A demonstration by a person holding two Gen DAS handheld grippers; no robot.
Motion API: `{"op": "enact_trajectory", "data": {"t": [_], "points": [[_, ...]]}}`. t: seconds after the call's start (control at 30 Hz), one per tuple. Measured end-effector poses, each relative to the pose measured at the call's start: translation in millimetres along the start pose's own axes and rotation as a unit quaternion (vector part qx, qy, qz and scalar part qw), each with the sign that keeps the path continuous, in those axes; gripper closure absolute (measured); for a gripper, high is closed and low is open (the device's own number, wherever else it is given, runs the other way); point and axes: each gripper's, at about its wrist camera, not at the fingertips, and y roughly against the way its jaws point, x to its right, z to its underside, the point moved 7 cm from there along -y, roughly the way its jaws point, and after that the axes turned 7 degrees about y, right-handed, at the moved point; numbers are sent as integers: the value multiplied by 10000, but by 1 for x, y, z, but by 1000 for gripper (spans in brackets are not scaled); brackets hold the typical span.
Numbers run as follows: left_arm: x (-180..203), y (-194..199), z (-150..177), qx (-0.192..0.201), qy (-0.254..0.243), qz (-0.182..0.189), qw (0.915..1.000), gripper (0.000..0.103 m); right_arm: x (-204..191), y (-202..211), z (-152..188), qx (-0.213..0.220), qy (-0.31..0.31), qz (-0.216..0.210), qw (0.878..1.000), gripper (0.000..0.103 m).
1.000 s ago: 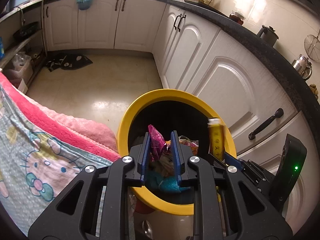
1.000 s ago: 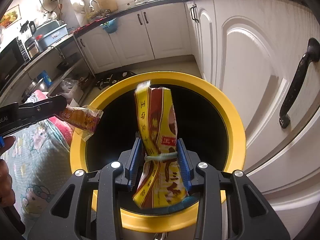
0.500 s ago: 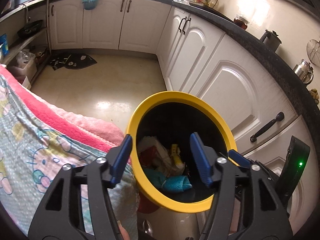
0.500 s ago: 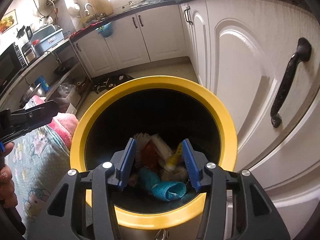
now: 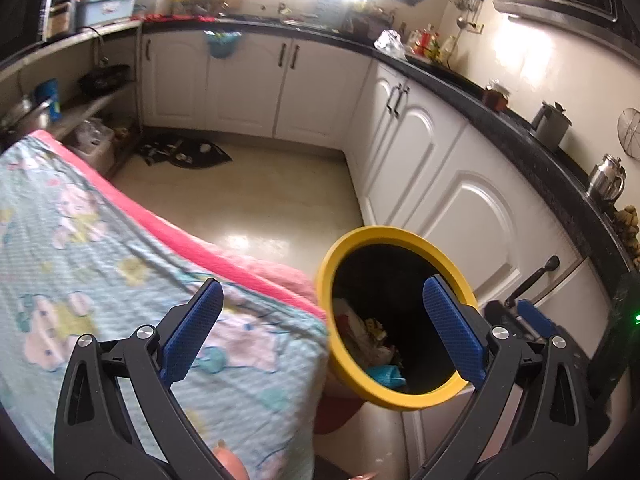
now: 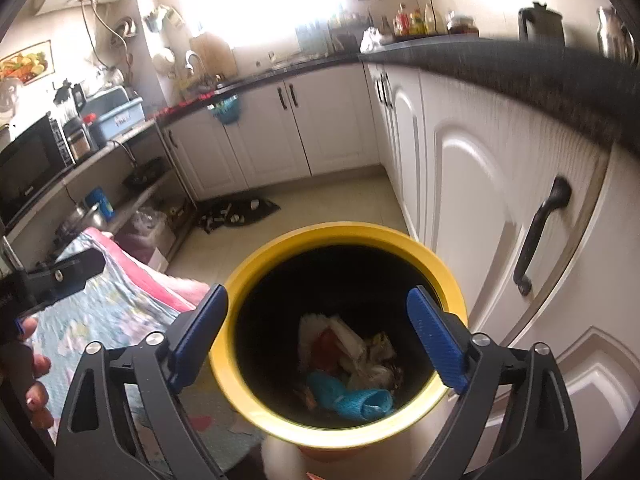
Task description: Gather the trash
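Since a second ago both grippers have let go of their wrappers, which now lie in the bin, and both have lifted back from it; the left gripper (image 5: 323, 330) has swung out over the patterned blanket (image 5: 120, 264), so the yellow-rimmed bin (image 5: 348, 244) sits toward its right finger; its fingers (image 5: 192, 330) are wide apart and still opening, with nothing between them; the right gripper (image 6: 318, 338) points steeply down into the bin (image 6: 340, 234), its blue fingers (image 6: 436, 344) spread to either side of the rim, also opening and empty; the trash (image 6: 348, 360), a heap of crumpled wrappers with a teal piece in front, rests at the bottom of the black interior; in the right wrist view a hand (image 6: 34, 372) grips the left tool at the left edge, above the blanket; the bin stands on the floor just beside the white cabinet doors (image 6: 472, 208).
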Motion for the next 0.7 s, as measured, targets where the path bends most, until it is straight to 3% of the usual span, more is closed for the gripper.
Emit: {"op": "enact_trajectory", "data": {"t": [0.43,0.7], "points": [[-42,78,4,638,94,-377,9972,11,-51,62,-20,700,483,-66,9964,7],[-53,113,12,992,105,-534,9936,11,-74,89,-12,1059,763,-64,9914,6]]}}
